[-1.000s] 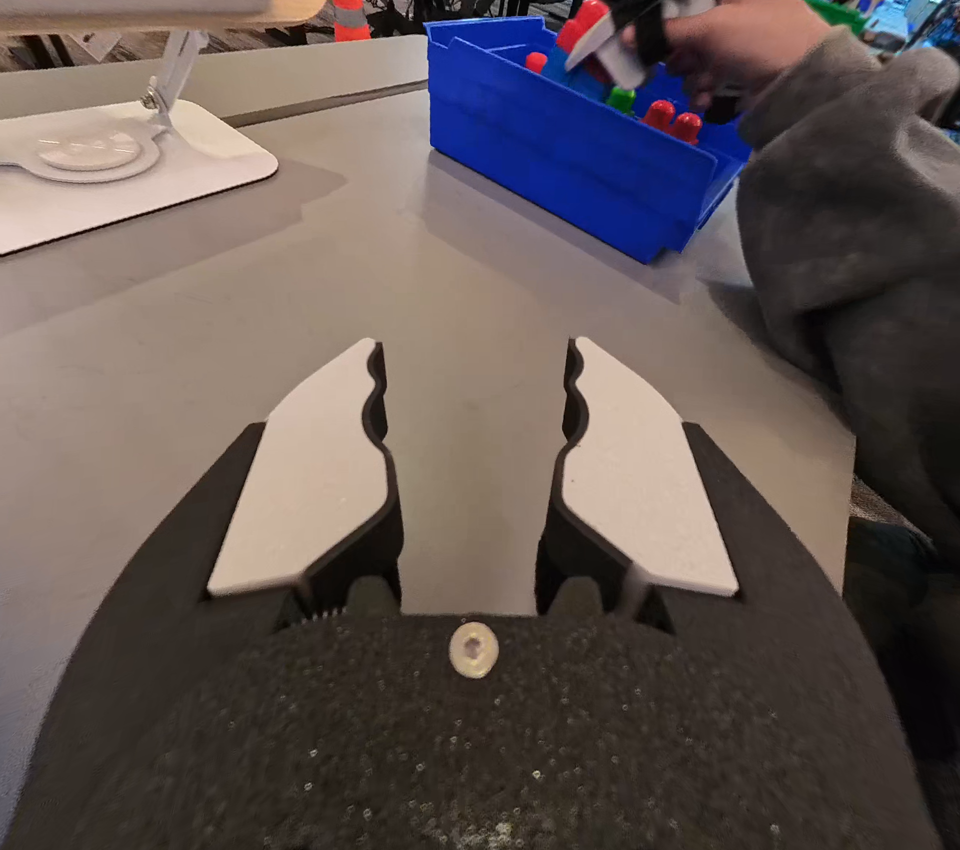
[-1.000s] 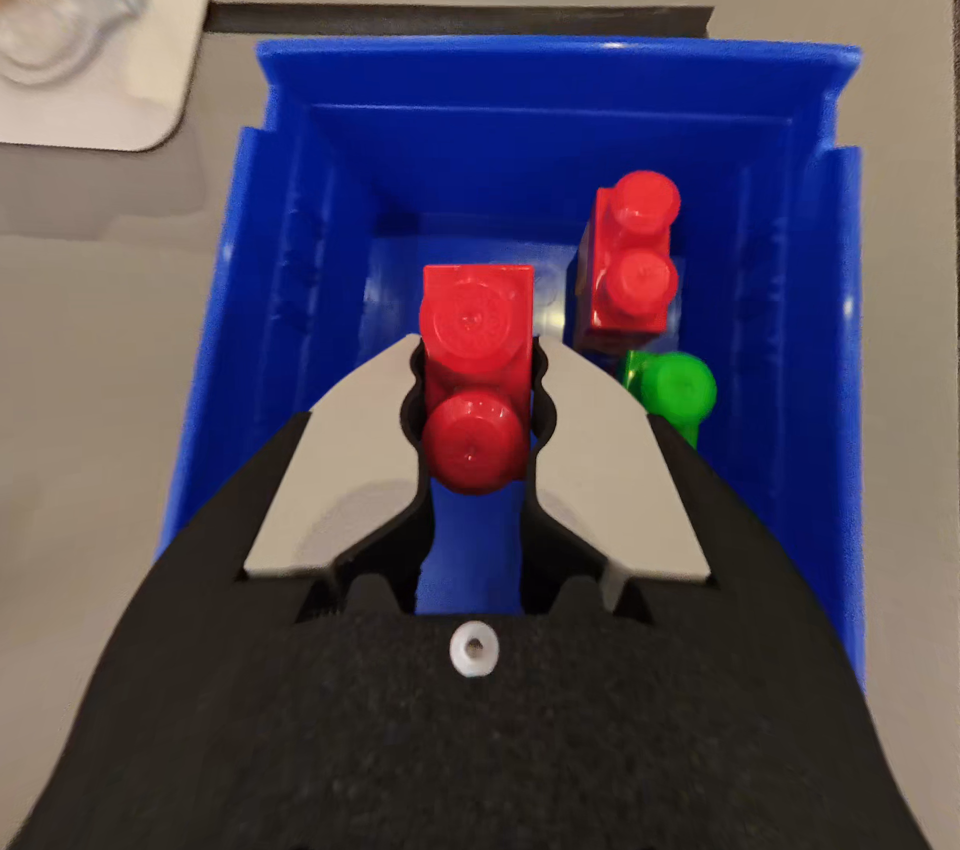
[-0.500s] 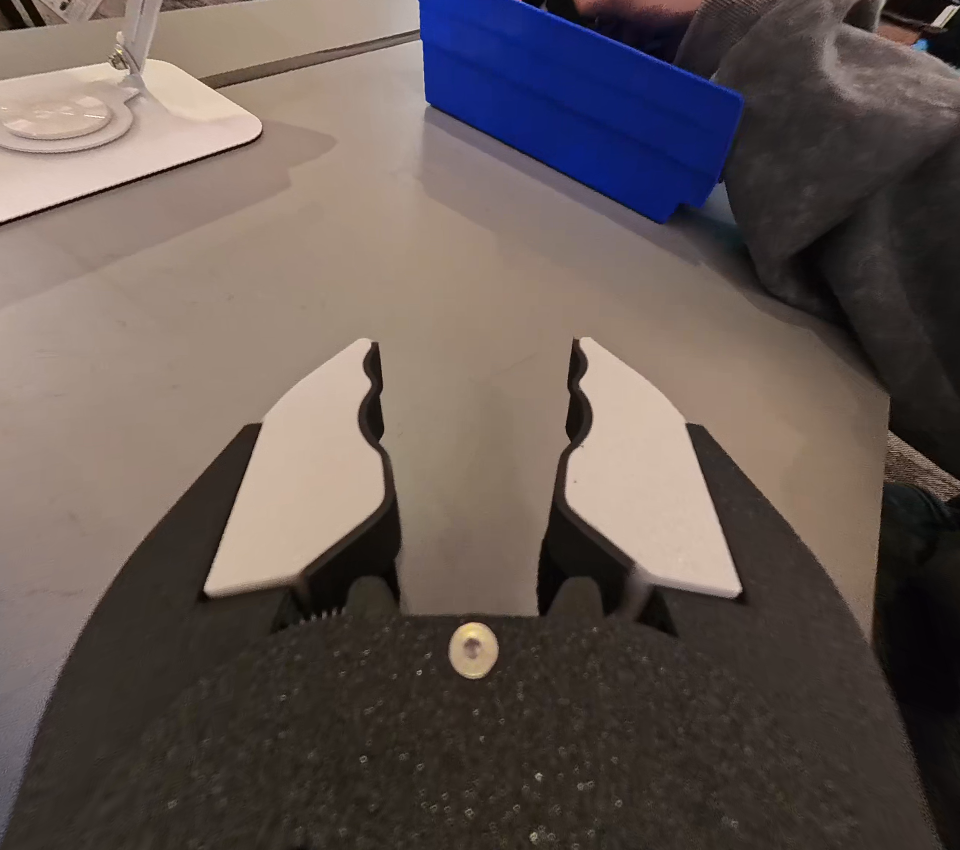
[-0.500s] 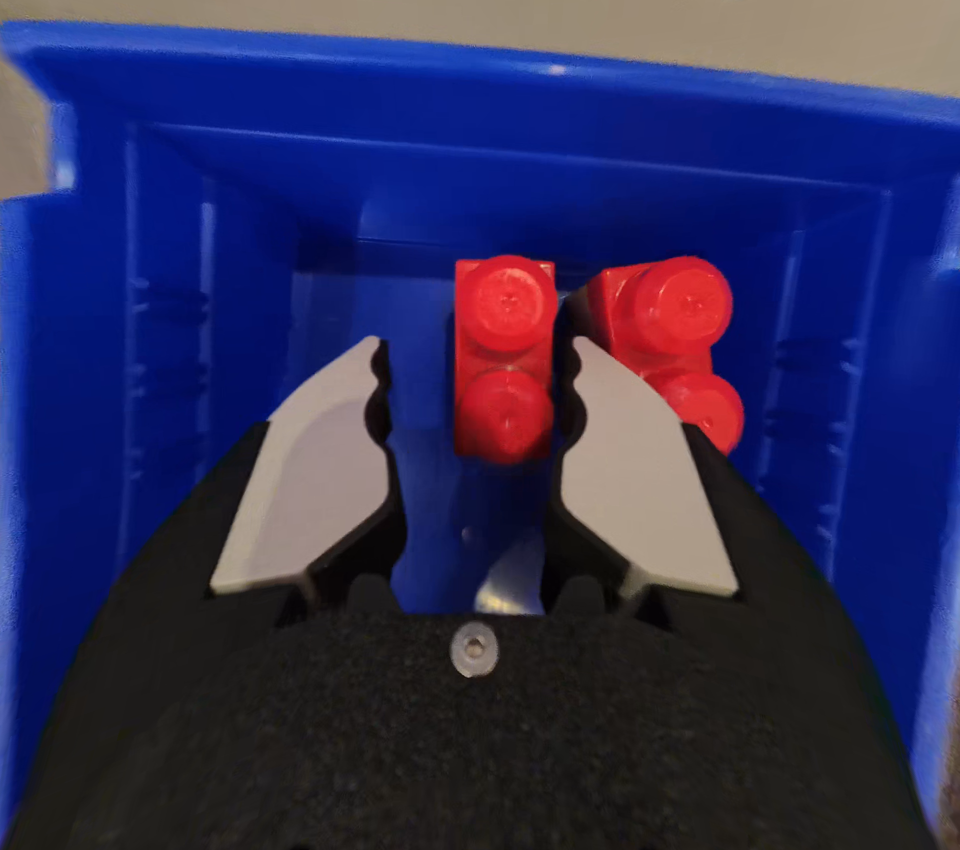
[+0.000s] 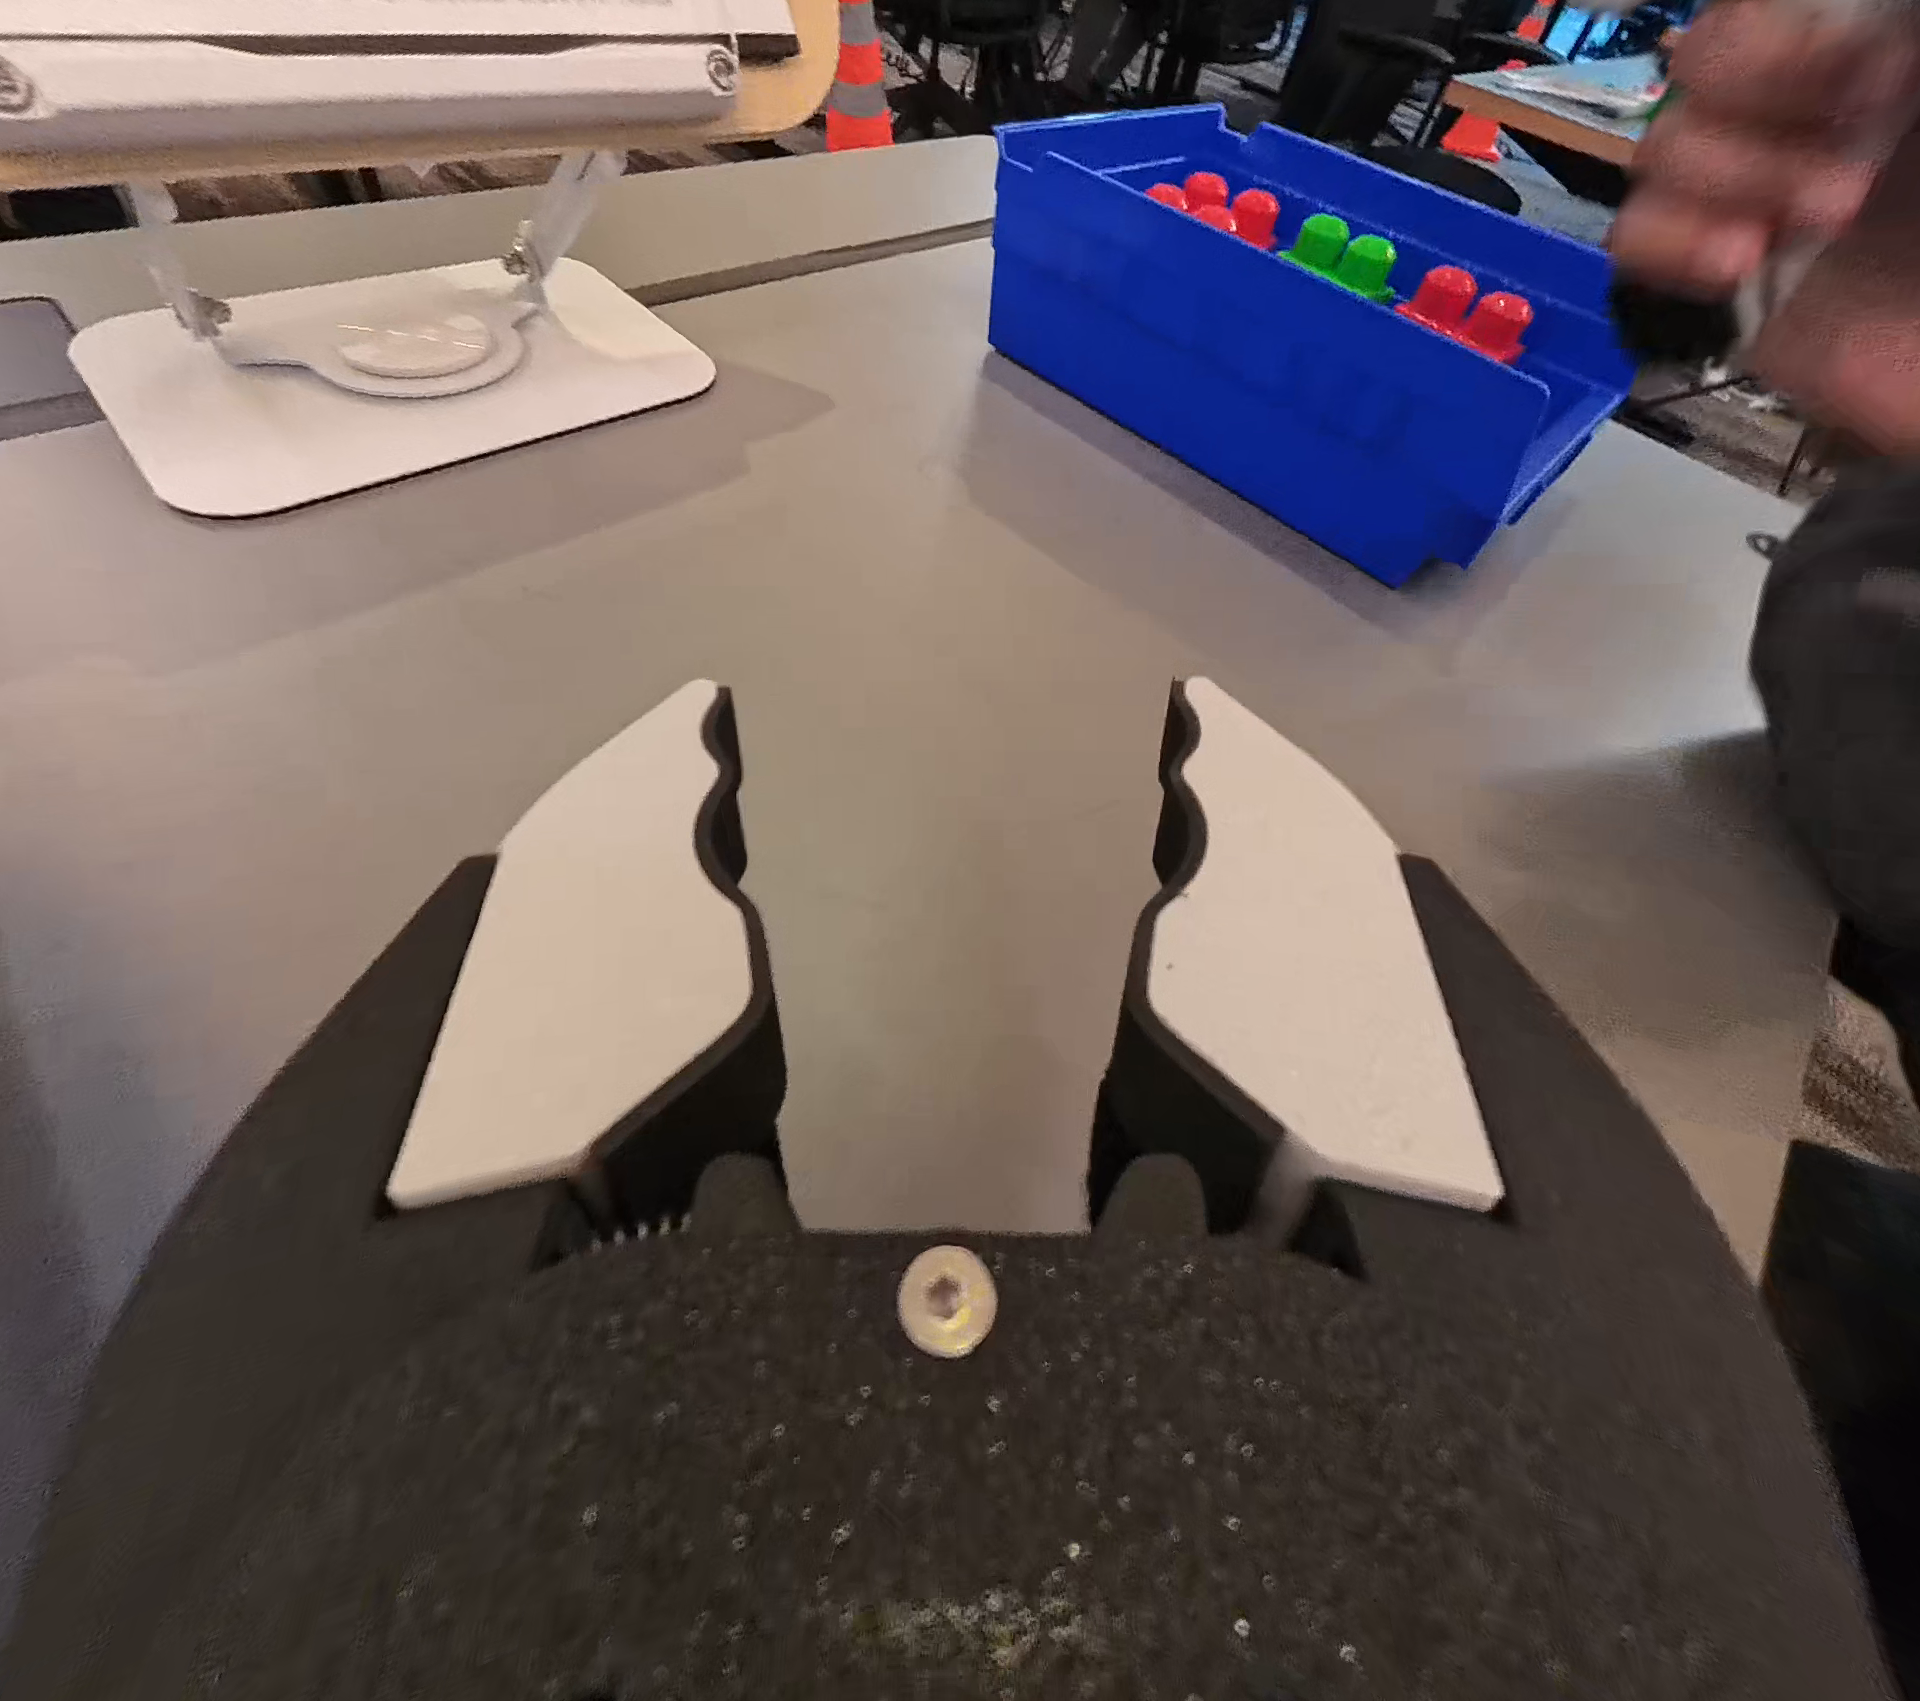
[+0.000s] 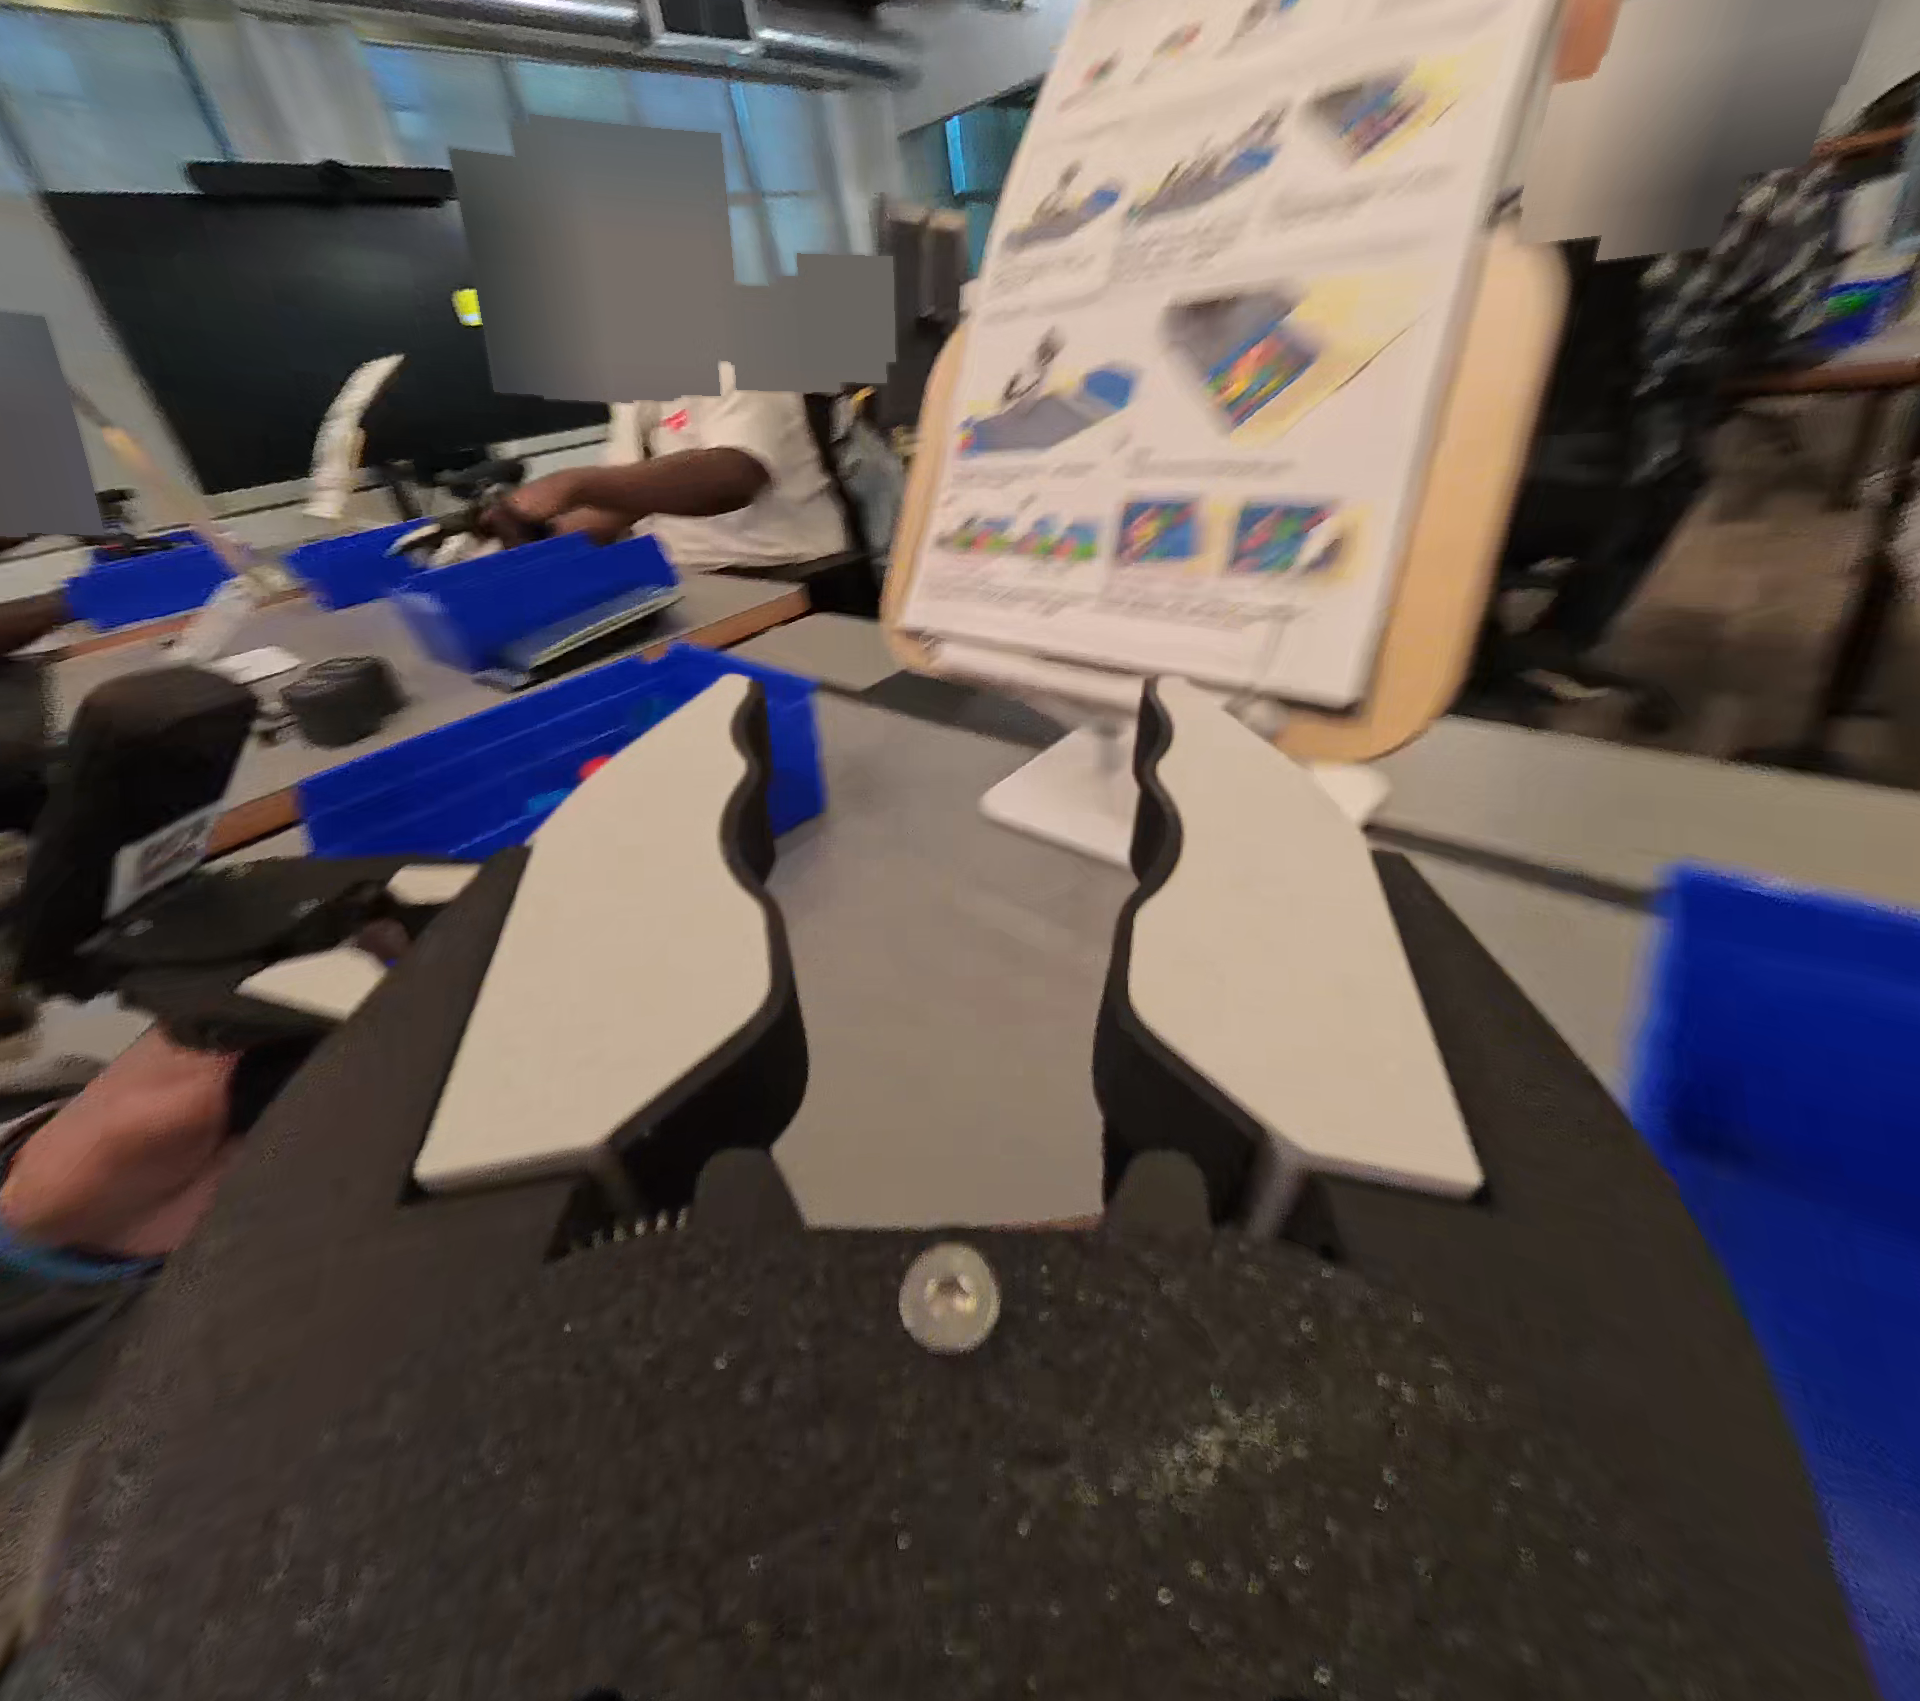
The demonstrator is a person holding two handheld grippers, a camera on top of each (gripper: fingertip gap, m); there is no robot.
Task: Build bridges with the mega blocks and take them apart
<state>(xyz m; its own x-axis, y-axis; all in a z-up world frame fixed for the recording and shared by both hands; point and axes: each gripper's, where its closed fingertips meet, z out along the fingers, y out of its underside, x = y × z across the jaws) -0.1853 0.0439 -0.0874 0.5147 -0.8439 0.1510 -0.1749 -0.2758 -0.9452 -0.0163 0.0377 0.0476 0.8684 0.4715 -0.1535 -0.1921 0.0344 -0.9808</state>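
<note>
In the left wrist view a blue bin [image 5: 1278, 394] stands on the grey table [image 5: 935, 571] at the upper right. It holds red blocks [image 5: 1210, 202], a green block [image 5: 1340, 254] and another red block [image 5: 1465, 306]. My left gripper [image 5: 948, 695] is open and empty, low over bare table well short of the bin. My right gripper [image 6: 948, 695] is open and empty, raised and pointing level across the room. A blue bin's wall [image 6: 1787, 1132] shows at that view's right edge. The right hand [image 5: 1766, 176] is a blur above the bin's right end.
An instruction board on a white stand [image 5: 395, 363] is at the table's back left; it also shows in the right wrist view [image 6: 1226, 280]. Other tables with blue bins [image 6: 499, 778] and a seated person [image 6: 717, 477] lie beyond. Orange cones [image 5: 857, 62] stand on the floor.
My right gripper opened and left its red block in the bin, then lifted out and swung up to face the room. My left gripper's fingers spread a little wider over the same patch of table.
</note>
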